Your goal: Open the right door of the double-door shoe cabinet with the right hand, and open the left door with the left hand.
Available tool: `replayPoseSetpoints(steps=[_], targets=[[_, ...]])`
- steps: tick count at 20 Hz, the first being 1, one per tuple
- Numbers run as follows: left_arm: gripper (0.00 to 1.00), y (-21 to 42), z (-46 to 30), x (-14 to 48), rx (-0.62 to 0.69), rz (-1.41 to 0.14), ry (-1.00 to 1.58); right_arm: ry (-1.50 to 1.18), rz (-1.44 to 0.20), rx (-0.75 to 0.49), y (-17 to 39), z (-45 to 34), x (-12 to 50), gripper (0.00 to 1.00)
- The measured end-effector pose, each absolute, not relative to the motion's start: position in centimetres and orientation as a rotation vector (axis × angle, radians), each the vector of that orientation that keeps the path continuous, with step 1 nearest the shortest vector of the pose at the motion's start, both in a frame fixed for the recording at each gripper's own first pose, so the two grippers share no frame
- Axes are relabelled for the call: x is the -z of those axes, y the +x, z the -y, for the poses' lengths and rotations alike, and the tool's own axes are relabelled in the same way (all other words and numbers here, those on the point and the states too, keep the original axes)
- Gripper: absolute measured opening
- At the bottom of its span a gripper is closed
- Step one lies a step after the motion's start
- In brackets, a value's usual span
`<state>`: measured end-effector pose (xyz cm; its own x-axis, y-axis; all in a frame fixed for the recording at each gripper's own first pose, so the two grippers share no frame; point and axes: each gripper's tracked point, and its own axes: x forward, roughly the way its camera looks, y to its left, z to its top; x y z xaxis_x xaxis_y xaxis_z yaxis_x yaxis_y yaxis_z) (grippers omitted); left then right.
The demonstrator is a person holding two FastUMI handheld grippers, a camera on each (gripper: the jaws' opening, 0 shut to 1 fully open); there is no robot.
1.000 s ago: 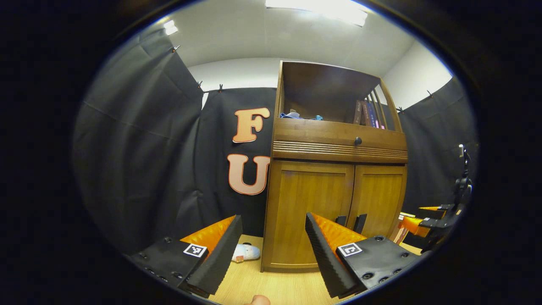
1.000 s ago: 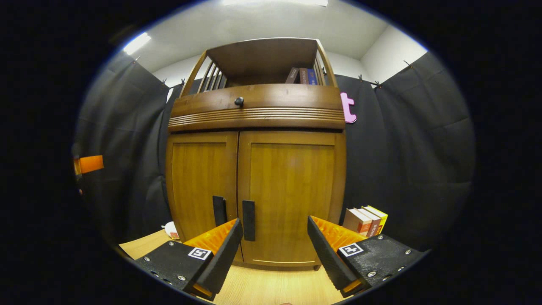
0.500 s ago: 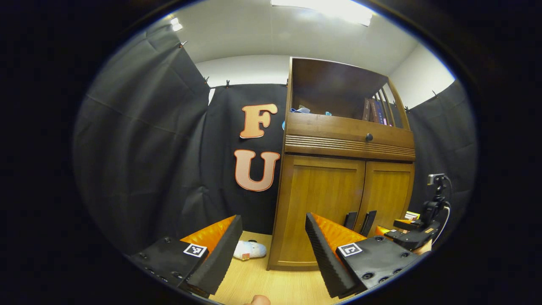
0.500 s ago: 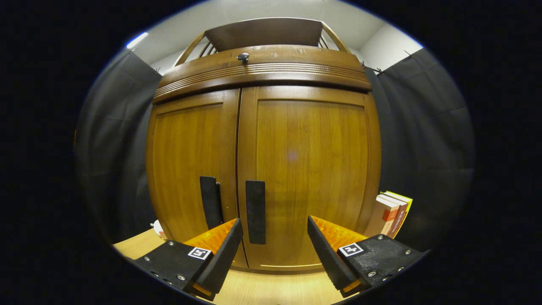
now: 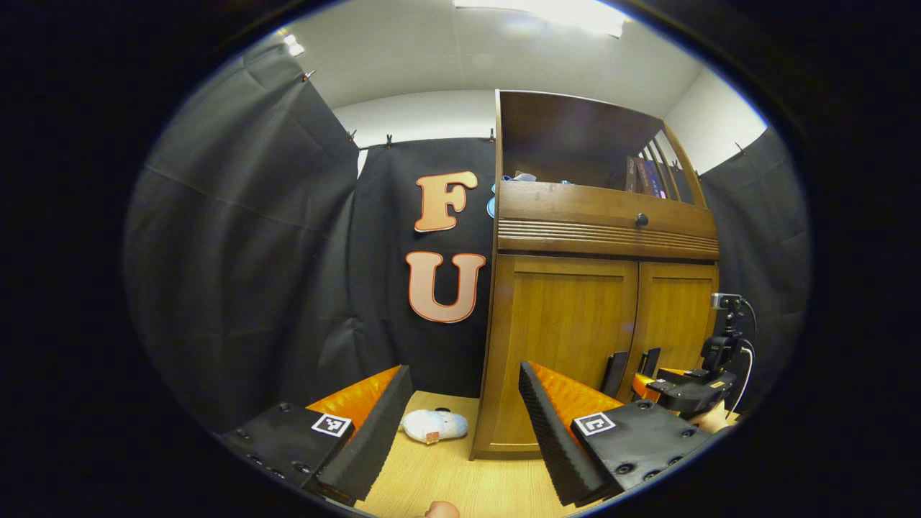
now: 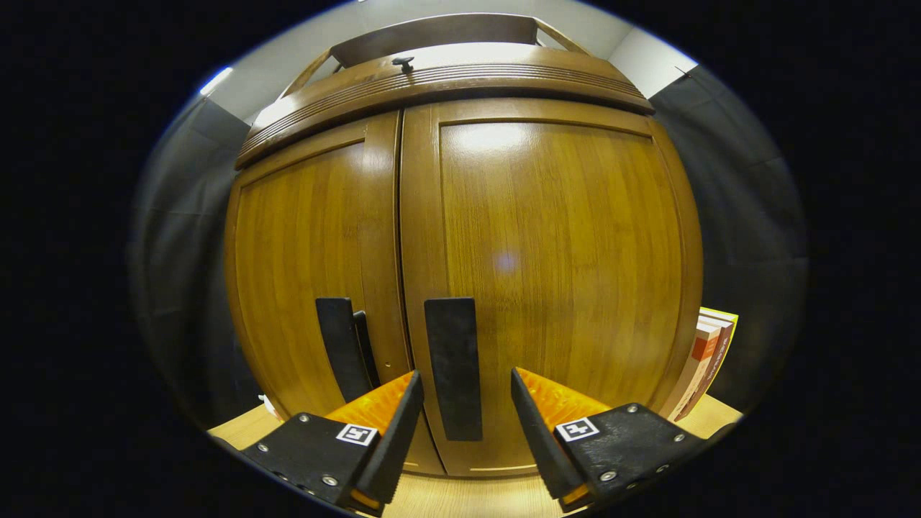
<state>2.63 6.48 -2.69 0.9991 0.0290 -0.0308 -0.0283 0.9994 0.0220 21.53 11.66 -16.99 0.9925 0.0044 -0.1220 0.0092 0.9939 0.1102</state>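
Straddling the right door handle (image 6: pixel 453 367), right gripper (image 6: pixel 466 403) fingers apart.

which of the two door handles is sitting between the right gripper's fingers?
The right door's handle: in the right gripper view it stands in the gap of the open right gripper. The left door's handle lies off to the side, beyond the door seam.

Right gripper view: right gripper (image 6: pixel 460 424) before the shoe cabinet (image 6: pixel 460 93), its spread fingers flanking the right door's handle (image 6: pixel 453 378); left door's handle (image 6: pixel 338 345) just left; books (image 6: pixel 705 360) right of the cabinet. Left gripper view: plush toy (image 5: pixel 434 424) on the floor (image 5: pixel 439 482), left of the cabinet.
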Motion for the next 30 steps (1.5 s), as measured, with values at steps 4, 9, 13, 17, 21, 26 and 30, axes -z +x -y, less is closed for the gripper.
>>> replayPoseSetpoints(steps=[4, 9, 13, 17, 21, 26, 30], targets=[[0.96, 2.9, -6.3, 3.1, -0.024, -0.037, 0.011, 0.111, -0.132, 0.005, 22.3, -11.8, 17.4, 0.56], [0.96, 2.7, -6.4, 3.4, -0.024, -0.048, 0.006, 0.106, -0.150, -0.013, 21.4, -12.1, 17.8, 0.32], [0.96, 1.9, -6.4, 3.2, -0.028, -0.046, -0.015, 0.111, -0.141, -0.040, 18.3, -11.7, 17.5, 0.29], [0.96, 0.5, -5.9, 3.2, -0.023, -0.049, -0.025, 0.113, -0.148, -0.067, 14.1, -10.7, 17.0, 0.29], [0.96, -0.9, -5.6, 2.9, -0.020, -0.050, -0.026, 0.117, -0.151, -0.078, 10.4, -9.1, 16.7, 0.29], [0.96, -2.1, -5.0, 2.7, -0.013, -0.051, -0.028, 0.096, -0.147, -0.071, 6.5, -6.4, 16.1, 0.25], [0.96, -2.8, -4.4, 2.6, -0.004, -0.050, -0.025, 0.080, -0.155, -0.047, 4.5, -4.5, 15.8, 0.23]])
